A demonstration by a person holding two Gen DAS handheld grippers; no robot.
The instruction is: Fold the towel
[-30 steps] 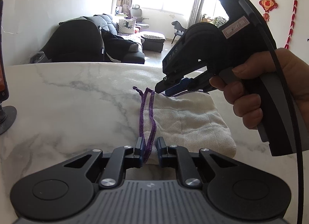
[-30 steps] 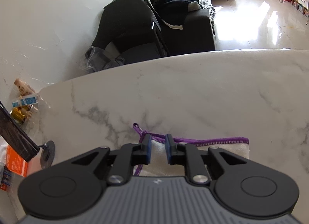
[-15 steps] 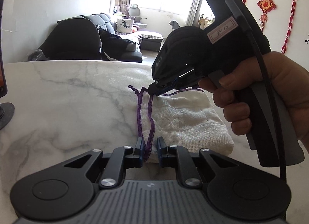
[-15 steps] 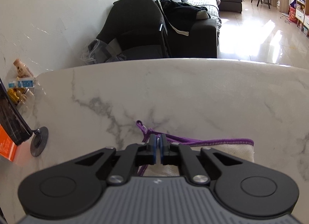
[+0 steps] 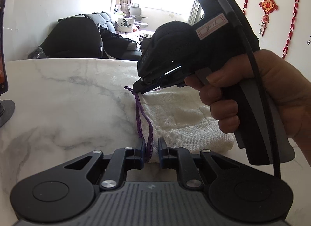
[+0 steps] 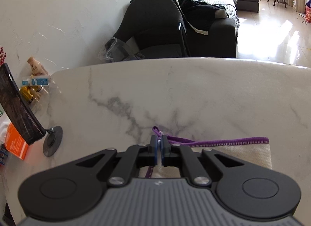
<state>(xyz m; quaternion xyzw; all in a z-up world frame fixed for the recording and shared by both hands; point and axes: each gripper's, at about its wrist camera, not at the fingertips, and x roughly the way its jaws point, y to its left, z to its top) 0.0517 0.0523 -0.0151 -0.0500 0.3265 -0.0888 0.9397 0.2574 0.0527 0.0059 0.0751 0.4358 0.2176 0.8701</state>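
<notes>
Your towel [image 5: 180, 120] lies already folded into a thick white pad on the marble desk [image 5: 68, 99], with its purple edge [image 5: 139, 117] running from your near side to the far side. This edge is the long line that matters for the next move, because both of your tongs stand on it, one at each end.

Your right tongs [image 6: 159, 149] have just been closing, and now they are clenched on the far corner of the towel, where the small purple loop [image 6: 155, 129] sticks out in front of the blue pads. In the left wrist view you see the same right tongs [image 5: 137, 89] come down from above onto this corner, with your right hand [image 5: 262, 93] around the handle.

Your left tongs [image 5: 151, 152] sit at the near corner. The purple edge and some white cloth are between the pads and the gap is narrow, so they seem to grasp the near corner, but I cannot see clearly if both pads press on the cloth.

The body of the towel spreads to the right of the purple edge, away from both tongs. So, in my judgement, the next fold goes to that side: you lift the two corners together and carry the edge over the pad to the opposite side. Keep both ends at equal height, otherwise the layers may slide and the corner may slip from the left tongs
</notes>
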